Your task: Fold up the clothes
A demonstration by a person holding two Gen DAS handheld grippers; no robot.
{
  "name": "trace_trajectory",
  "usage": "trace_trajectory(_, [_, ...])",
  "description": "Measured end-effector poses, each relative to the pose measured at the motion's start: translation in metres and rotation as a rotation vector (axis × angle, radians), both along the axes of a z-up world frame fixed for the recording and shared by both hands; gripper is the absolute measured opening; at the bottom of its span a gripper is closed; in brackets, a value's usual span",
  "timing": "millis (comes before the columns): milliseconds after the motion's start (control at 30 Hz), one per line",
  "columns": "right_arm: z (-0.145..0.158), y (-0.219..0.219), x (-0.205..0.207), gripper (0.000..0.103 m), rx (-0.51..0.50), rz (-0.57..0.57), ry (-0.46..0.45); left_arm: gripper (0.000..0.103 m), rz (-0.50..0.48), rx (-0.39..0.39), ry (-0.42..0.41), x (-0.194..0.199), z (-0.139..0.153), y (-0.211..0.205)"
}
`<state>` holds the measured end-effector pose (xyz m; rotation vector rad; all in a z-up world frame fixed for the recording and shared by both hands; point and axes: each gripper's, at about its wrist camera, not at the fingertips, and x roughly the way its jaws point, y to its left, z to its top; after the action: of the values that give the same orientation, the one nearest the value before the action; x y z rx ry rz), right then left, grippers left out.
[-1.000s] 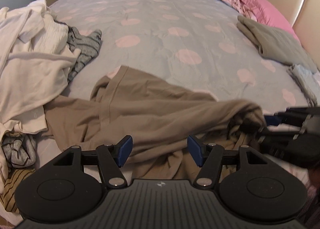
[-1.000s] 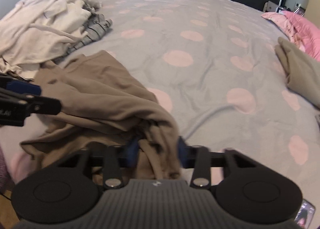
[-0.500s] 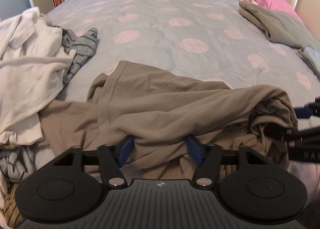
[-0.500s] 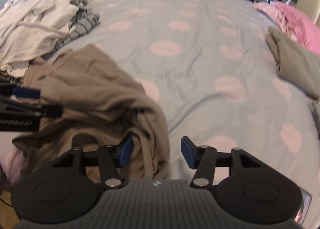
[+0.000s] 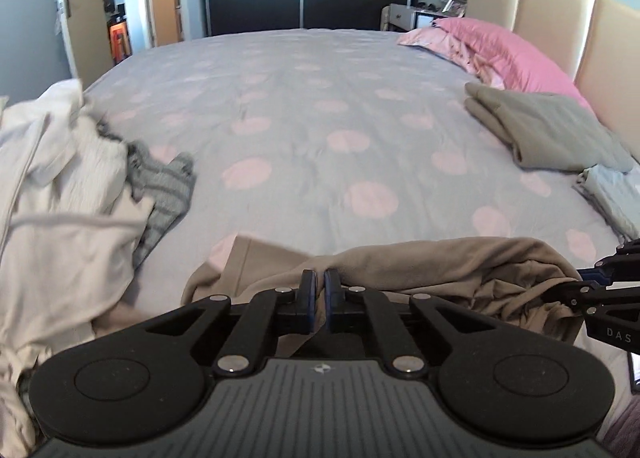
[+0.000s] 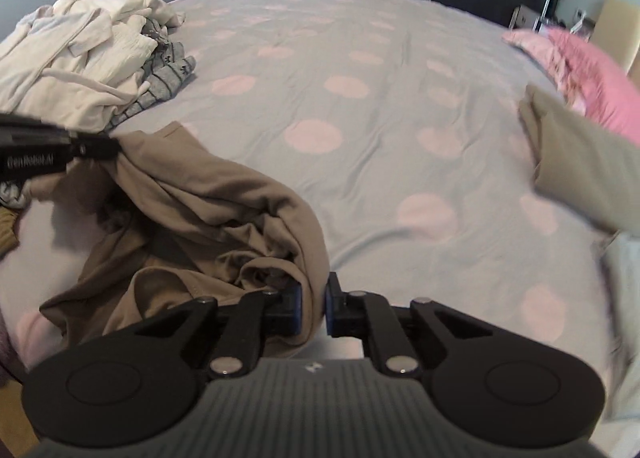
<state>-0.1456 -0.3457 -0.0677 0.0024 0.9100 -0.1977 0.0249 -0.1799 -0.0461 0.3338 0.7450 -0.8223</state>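
Left wrist view: I'm pinching the brown garment [image 5: 420,262] with both grippers [image 5: 319,290] [image 6: 314,308], jaws just closing on cloth; two folded [image 5: 548,130], white pile [image 5: 60,194] waiting.

Left gripper [image 5: 319,300] angled down toward the bed, jaws just closed, blue pads nearly together with a thin fold of the tan garment [image 5: 440,262] pinched between them. Right gripper [image 6: 313,308] also tilted downward, jaws just closed too, pads pressing a thicker bunch of the same garment, small gap left between them. Each gripper shows in the other's view: the right one enters from the right edge of the left wrist view, the left one from the left edge of the right wrist view, both at the cloth.
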Motion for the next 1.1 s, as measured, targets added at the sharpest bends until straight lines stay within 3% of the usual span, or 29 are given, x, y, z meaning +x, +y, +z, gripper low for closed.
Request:
trace_trajectory(100, [0.002, -0.012, 0.000, 0.012, -0.020, 0.006, 0.032, 0.004, -0.070, 0.045, 0.009, -0.003, -0.004, -0.016])
trace_trajectory(167, [-0.001, -0.019, 0.002, 0.017, -0.010, 0.024, 0.073, 0.010, -0.105, 0.061, 0.001, -0.011, -0.008, -0.020])
trace_trajectory(233, [-0.005, -0.021, 0.000, 0.021, -0.038, 0.040, 0.093, 0.023, -0.136, 0.073, 0.016, -0.019, -0.011, -0.020])
trace_trajectory(500, [0.002, -0.035, -0.011, 0.033, -0.019, 0.147, 0.096, 0.041, -0.311, 0.130, 0.134, -0.062, -0.016, -0.005])
trace_trajectory(633, [0.000, -0.038, -0.013, 0.033, -0.023, 0.196, 0.096, 0.043, -0.384, 0.159, 0.158, -0.090, -0.027, 0.000])
trace_trajectory(867, [-0.010, -0.022, -0.017, 0.032, -0.052, 0.285, 0.075, 0.042, -0.462, 0.240, 0.167, -0.117, -0.059, -0.011])
trace_trajectory(933, [-0.016, -0.017, -0.017, 0.027, -0.066, 0.301, 0.082, 0.025, -0.465, 0.276, 0.154, -0.119, -0.068, -0.014])
trace_trajectory(1000, [-0.025, -0.014, -0.016, 0.019, -0.091, 0.300, 0.100, 0.019, -0.446, 0.297, 0.158, -0.115, -0.075, -0.014])
trace_trajectory(1067, [-0.032, -0.014, -0.015, 0.005, -0.099, 0.303, 0.109, 0.005, -0.425, 0.290, 0.158, -0.110, -0.076, -0.012])
trace_trajectory(1100, [-0.033, -0.016, -0.016, 0.005, -0.097, 0.303, 0.106, 0.003, -0.404, 0.278, 0.150, -0.106, -0.073, -0.010])
